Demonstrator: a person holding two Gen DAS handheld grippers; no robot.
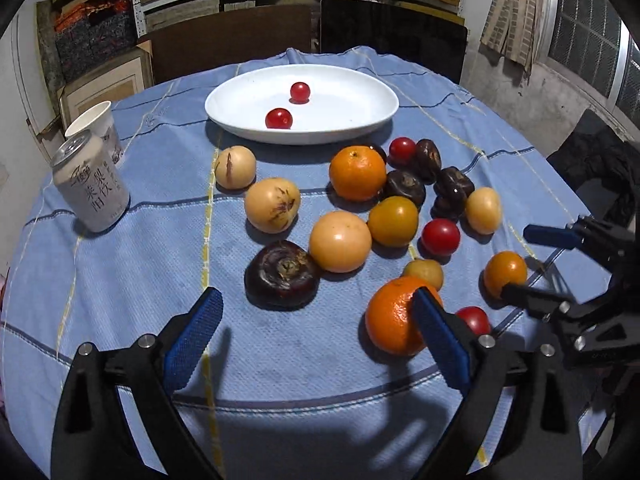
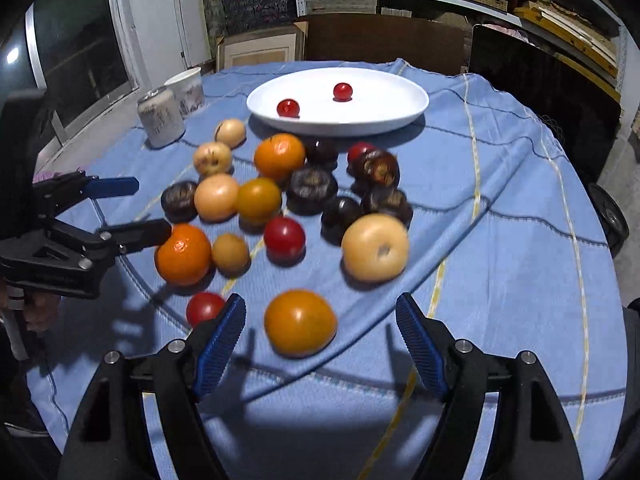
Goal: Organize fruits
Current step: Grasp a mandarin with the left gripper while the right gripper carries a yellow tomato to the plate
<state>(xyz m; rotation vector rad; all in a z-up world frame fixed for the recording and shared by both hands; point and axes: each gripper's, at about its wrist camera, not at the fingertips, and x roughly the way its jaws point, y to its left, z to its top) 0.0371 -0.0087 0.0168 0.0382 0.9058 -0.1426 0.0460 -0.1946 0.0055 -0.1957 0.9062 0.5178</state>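
A white oval plate [image 1: 352,80] [image 2: 400,88] at the table's far side holds two red cherry tomatoes [image 1: 279,118] [image 2: 288,107]. Many fruits lie loose on the blue cloth: oranges [image 1: 357,173], yellow and red tomatoes, pale round fruits, dark water chestnuts [image 1: 281,274]. My left gripper [image 1: 316,340] is open and empty, its right finger in front of a near orange [image 1: 390,316] [image 2: 183,254]. My right gripper [image 2: 320,340] is open and empty, with an orange-yellow tomato [image 2: 300,322] [image 1: 505,273] just ahead between its fingers.
A drink can [image 1: 91,186] [image 2: 161,118] and a paper cup [image 1: 96,120] [image 2: 188,86] stand at the table's left. Dark chairs and shelves of boxes lie behind the table. The cloth's near edge hangs over the table rim.
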